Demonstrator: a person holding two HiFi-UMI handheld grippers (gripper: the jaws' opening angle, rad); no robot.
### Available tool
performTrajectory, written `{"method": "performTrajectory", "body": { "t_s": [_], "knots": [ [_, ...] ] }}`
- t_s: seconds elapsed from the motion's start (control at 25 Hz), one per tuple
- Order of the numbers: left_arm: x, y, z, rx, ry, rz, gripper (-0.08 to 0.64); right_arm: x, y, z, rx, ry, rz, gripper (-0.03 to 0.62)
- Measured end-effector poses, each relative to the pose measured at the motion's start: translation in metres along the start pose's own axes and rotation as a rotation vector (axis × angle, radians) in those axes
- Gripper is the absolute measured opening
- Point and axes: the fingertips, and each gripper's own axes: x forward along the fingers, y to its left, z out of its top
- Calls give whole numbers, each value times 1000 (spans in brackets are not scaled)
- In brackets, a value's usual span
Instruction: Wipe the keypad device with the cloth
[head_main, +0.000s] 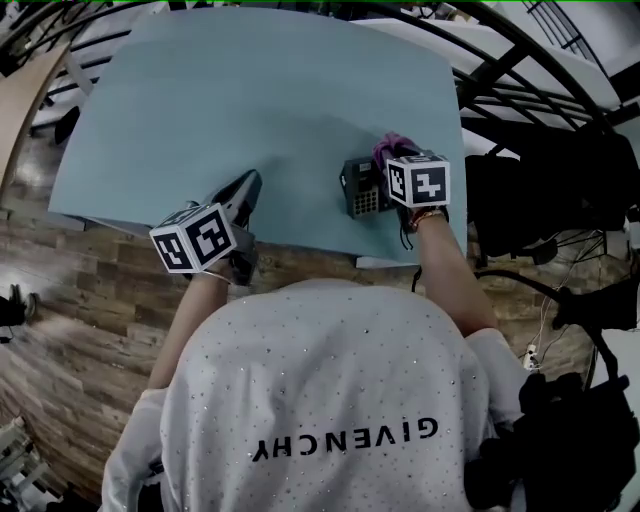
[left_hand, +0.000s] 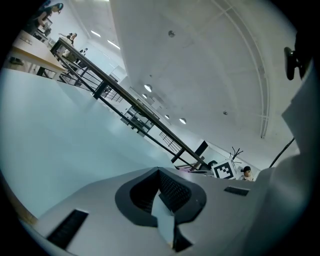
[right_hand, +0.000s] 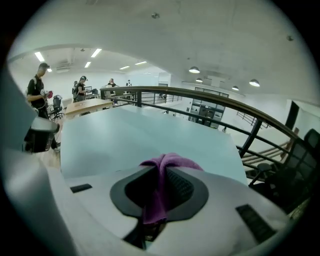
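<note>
The dark keypad device (head_main: 360, 190) stands near the front edge of the pale blue table (head_main: 250, 90), its grid of keys facing me. My right gripper (head_main: 396, 160) hangs just right of it, shut on a purple cloth (head_main: 391, 146) that bunches over the jaw tips. In the right gripper view the cloth (right_hand: 161, 190) runs down between the dark pads, and a dark boxy shape, likely the device (right_hand: 40, 134), sits at the left edge. My left gripper (head_main: 250, 180) lies low over the table's front left, apart from the device, jaws together with nothing in them (left_hand: 159, 174).
Black chairs and gear (head_main: 545, 190) crowd the table's right side. A dark railing (head_main: 500, 60) runs behind it. Wooden floor (head_main: 90, 290) lies left and in front. Several people (right_hand: 37, 92) stand at far desks in the right gripper view.
</note>
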Motion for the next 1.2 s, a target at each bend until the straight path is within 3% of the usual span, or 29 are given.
{"method": "performTrajectory", "body": {
  "t_s": [0.24,0.44,0.64,0.92,1.2],
  "knots": [
    [-8,2,22,63,-19,14,0,4,53,4,-69,-3,68,54],
    [-13,8,28,111,-15,45,0,7,95,6,-105,49,218,54],
    [-14,14,25,122,-2,48,0,0,124,27,-70,-111,363,54],
    [-21,33,4,83,32,66,0,-5,111,1,30,-145,391,54],
    [-24,27,10,81,12,49,0,-21,121,-8,1,-151,446,55]
  ]
}}
